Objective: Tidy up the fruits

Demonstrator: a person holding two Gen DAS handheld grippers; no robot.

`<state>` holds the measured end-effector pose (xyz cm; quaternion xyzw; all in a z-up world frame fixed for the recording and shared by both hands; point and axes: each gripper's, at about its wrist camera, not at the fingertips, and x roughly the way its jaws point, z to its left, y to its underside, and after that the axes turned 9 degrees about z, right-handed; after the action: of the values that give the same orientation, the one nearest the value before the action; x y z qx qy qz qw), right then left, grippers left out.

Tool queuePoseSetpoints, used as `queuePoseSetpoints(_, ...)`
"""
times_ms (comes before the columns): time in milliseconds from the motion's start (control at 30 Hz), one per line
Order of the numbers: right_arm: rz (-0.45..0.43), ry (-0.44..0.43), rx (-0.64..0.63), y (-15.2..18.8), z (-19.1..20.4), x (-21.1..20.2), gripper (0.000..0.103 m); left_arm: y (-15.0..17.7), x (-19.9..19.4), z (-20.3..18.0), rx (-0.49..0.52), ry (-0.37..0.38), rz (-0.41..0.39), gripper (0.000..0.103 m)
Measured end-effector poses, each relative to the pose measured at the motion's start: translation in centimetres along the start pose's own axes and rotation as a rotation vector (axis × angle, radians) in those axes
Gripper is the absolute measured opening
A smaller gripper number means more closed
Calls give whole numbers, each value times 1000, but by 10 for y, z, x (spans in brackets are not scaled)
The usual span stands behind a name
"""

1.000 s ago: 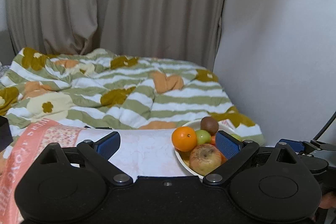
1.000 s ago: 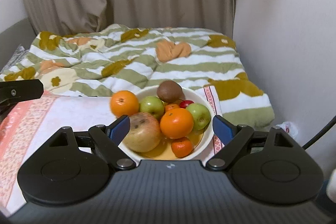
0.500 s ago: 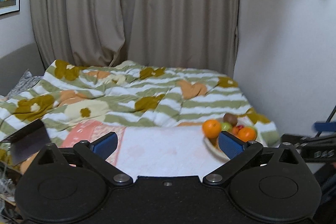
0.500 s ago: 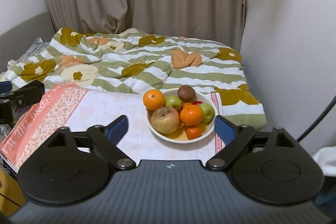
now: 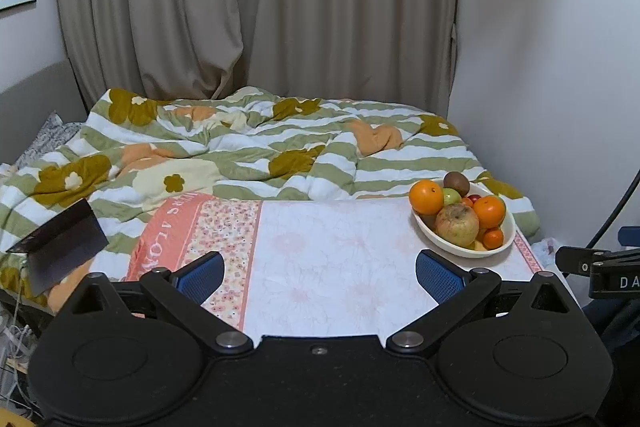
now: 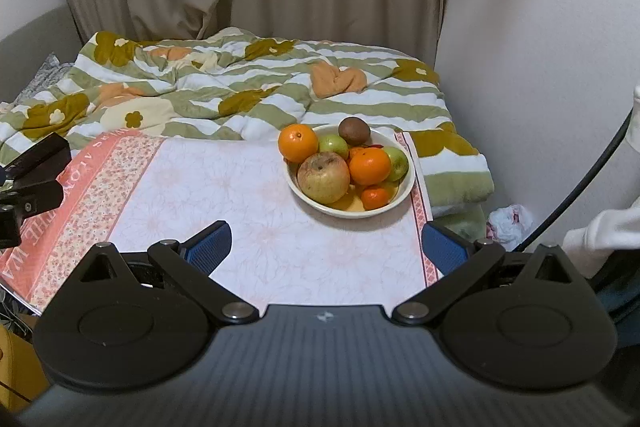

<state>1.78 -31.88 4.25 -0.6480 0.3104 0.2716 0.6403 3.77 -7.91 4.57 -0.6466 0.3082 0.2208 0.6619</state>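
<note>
A white bowl (image 6: 394, 197) full of fruit sits at the far right of the cloth-covered table (image 6: 224, 195). It holds a large yellowish apple (image 6: 323, 177), two oranges (image 6: 298, 143), green apples (image 6: 333, 145), a brown kiwi (image 6: 354, 131) and a small mandarin (image 6: 375, 197). The bowl also shows in the left wrist view (image 5: 452, 247). My right gripper (image 6: 326, 247) is open and empty, near the table's front edge, short of the bowl. My left gripper (image 5: 319, 275) is open and empty, over the table's front middle, left of the bowl.
A bed with a striped flowered duvet (image 5: 248, 151) lies behind the table. A wall (image 6: 540, 47) stands close on the right, curtains (image 5: 248, 7) at the back. A dark card-like object (image 5: 60, 243) stands at the left. A crumpled bag (image 6: 510, 221) lies on the floor, right.
Both grippers have drawn back and up from the bowl, so it looks smaller and farther. Both stay open and empty. The fruit has not moved.
</note>
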Motion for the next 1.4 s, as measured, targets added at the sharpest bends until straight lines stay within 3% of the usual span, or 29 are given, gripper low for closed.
queuePoseSetpoints(400,0,13,16,2,3,-2,103,0,-2,6,9,-2,-27,103)
queuePoseSetpoints(1400,20,-2,37,1,13,7,103,-3,3,19,-16,-10,-12,103)
